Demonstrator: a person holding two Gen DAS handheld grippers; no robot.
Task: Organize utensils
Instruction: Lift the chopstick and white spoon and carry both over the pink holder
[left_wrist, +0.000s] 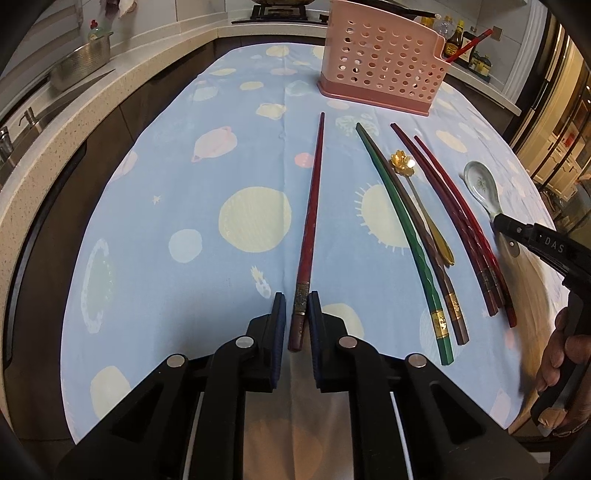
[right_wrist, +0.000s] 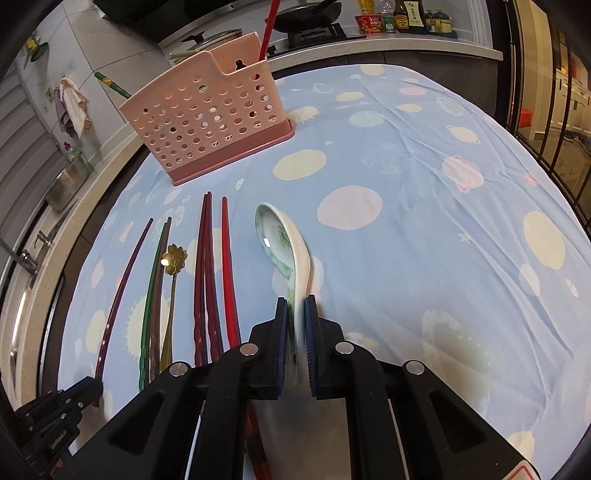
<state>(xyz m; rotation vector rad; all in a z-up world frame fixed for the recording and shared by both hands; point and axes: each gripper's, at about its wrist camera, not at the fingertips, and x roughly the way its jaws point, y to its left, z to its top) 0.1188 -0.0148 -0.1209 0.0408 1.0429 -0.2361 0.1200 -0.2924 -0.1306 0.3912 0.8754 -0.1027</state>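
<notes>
- The utensil holder (left_wrist: 384, 59) stands at the far end of the tablecloth (left_wrist: 229, 155).
- Nearer than the holder lie, left to right: a lone chopstick (left_wrist: 312, 214), paired chopsticks (left_wrist: 406, 236), a metal spoon (left_wrist: 424, 206), three more chopsticks (left_wrist: 461, 229), a ceramic spoon (left_wrist: 480, 188).

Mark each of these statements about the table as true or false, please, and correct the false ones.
1. The left gripper closes on a dark red chopstick. True.
2. The right gripper holds the gold flower spoon. False: it grips the ceramic spoon by its handle.
3. The pink holder lies on its side. False: it stands upright.
4. A red chopstick already stands in the holder. True.
5. The green chopstick lies on the cloth. True.
</notes>
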